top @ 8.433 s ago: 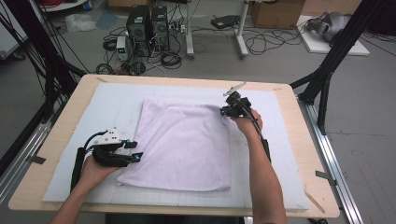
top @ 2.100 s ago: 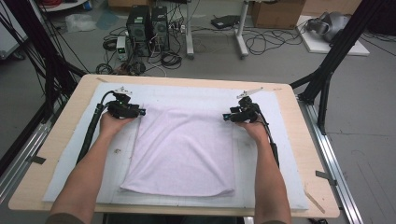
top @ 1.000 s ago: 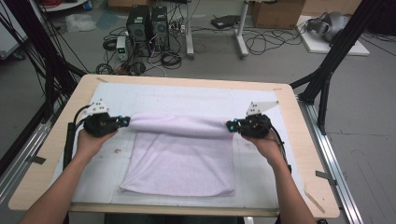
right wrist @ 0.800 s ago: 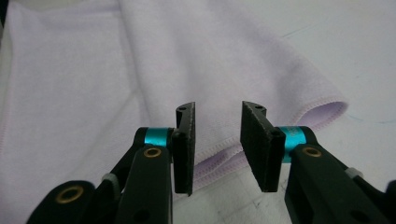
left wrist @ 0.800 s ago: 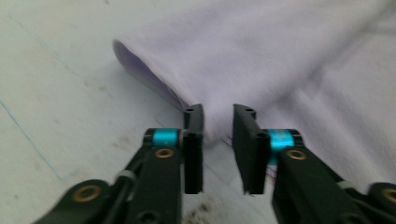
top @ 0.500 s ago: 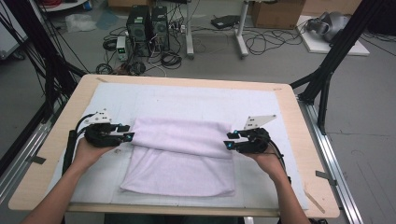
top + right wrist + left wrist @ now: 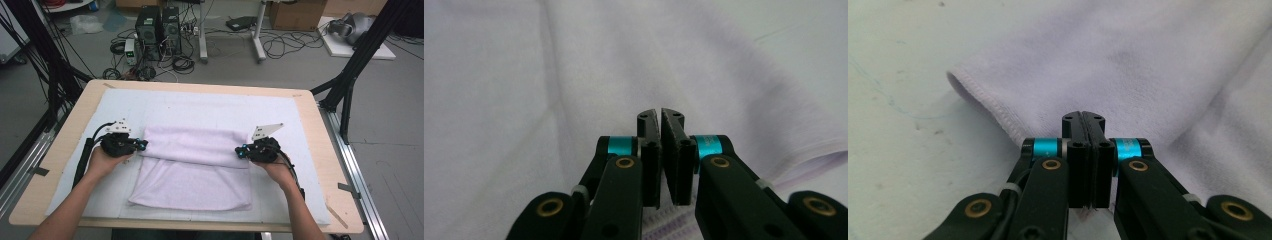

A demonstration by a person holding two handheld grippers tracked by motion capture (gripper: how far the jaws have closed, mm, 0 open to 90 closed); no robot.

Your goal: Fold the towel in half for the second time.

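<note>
**Towel folded over, both tongs clamped on its upper edge**

A pale lilac towel (image 7: 192, 172) lies in the middle of the frame on a white mat (image 7: 310, 125) that covers the wooden table (image 7: 70, 145). Its far part is folded toward the person, so a doubled band runs across the upper half and a single layer shows below it.

The left tongs (image 7: 141, 145) sit at the left end of that band. In the left gripper view the jaws are pressed tight together with cloth caught low between them, beside the stitched hem (image 7: 993, 107). The right tongs (image 7: 239, 151) sit at the right end. In the right gripper view the jaws are nearly together, a thin gap at the tips, with hem caught at their base.

Nothing else lies on the mat near the towel. Beyond the table, at the upper left of the frame, 2 computer towers (image 7: 160, 22) stand on the floor among loose cables (image 7: 280, 47). Black frame legs (image 7: 350, 80) stand at the right.

Compared with 0.5 s ago, both tongs have come nearer the person, and the folded band is wider.
</note>
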